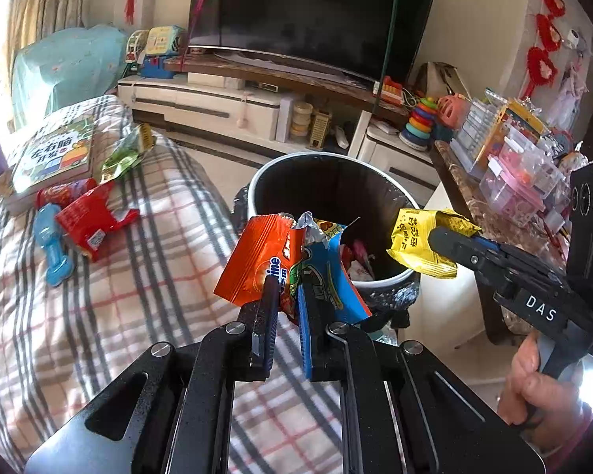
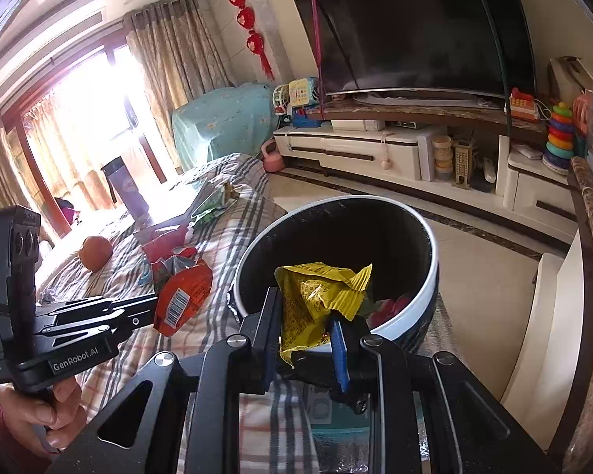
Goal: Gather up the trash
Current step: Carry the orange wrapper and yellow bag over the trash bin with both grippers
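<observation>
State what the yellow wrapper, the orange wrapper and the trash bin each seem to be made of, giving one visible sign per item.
Yellow wrapper: thin glossy plastic film, probably; it crumples and has a crimped, zigzag-cut edge.
Orange wrapper: shiny printed film with what looks like a silvery lining at the torn top.
Trash bin: hard, smooth and glossy, white rim with a dark inside; plastic or coated metal, I cannot tell which.

Both tongs are matte black metal with silver screw heads behind blue ribbed pads: left tongs (image 1: pixel 286 296) marked "GenRobot.AI", right tongs (image 2: pixel 310 328) marked "DAS".
</observation>
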`<state>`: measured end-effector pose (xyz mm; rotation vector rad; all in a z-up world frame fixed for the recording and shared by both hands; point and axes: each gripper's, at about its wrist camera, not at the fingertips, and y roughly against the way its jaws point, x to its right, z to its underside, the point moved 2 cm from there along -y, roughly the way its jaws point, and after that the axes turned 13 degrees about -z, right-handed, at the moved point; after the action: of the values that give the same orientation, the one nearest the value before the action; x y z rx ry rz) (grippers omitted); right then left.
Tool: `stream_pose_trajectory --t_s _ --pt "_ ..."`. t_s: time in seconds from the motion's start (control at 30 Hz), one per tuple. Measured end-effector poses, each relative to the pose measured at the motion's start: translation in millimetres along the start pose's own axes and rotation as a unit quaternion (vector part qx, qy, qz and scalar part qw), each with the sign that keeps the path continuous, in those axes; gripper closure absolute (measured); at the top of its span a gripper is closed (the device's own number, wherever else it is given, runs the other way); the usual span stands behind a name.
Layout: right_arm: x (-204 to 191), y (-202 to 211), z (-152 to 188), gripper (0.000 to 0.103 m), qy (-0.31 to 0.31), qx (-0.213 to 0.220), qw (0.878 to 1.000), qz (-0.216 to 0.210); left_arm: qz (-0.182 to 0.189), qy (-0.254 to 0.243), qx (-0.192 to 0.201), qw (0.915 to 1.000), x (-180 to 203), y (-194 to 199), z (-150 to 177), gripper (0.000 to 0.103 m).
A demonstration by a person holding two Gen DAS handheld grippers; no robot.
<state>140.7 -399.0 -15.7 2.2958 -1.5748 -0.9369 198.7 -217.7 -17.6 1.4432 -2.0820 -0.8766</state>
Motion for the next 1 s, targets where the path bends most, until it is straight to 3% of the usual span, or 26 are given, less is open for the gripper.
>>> stream_pose_trajectory --t_s 1.0 --pt "32.3 -17.7 -19.8 0.08 0.0 -0.029 1.0 0.012 0.005 -0.019 -0.006 0.9998 28.7 -31.8 -33.8 0.094"
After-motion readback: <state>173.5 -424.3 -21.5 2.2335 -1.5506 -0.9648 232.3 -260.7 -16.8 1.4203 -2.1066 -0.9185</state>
